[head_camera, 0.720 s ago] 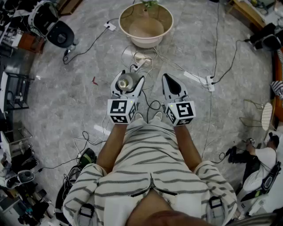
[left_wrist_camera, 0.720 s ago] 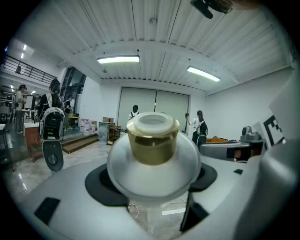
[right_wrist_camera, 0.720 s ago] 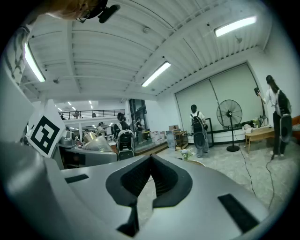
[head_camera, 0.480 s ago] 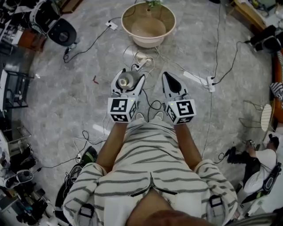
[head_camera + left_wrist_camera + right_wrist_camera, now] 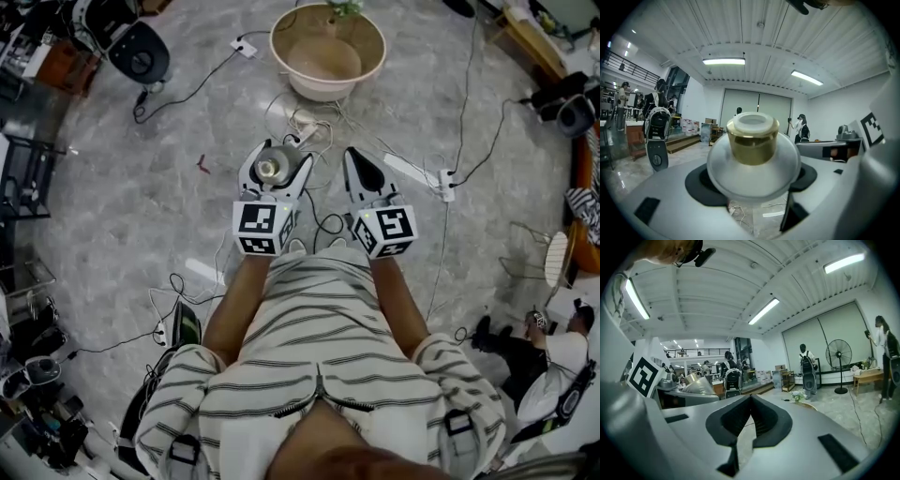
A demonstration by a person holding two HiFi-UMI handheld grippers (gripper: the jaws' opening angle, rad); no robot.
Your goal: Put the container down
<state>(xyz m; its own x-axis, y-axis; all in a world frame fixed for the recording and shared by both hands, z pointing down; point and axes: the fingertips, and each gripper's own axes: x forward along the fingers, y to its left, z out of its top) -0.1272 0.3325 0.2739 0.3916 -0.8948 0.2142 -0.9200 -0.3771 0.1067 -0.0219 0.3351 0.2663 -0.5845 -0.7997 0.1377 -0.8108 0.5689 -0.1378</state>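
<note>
The container (image 5: 752, 150) is a frosted, round-shouldered bottle with a gold cap and a white top. It sits upright between the dark pads of my left gripper (image 5: 752, 190), which is shut on its body. In the head view the container (image 5: 270, 169) shows from above inside the left gripper (image 5: 274, 161), held at waist height over the marble floor. My right gripper (image 5: 362, 174) is beside it on the right. Its dark pads (image 5: 740, 416) meet with nothing between them.
A beige basin (image 5: 281, 42) with a small plant stands on the floor ahead. White cables and a power strip (image 5: 418, 174) lie between it and me. A black and white machine (image 5: 131, 47) is at the far left; a person (image 5: 553, 352) sits at the lower right.
The head view has drifted, so the basin sits a little higher and further right. Both grippers stay in front of the body and the container is still held.
</note>
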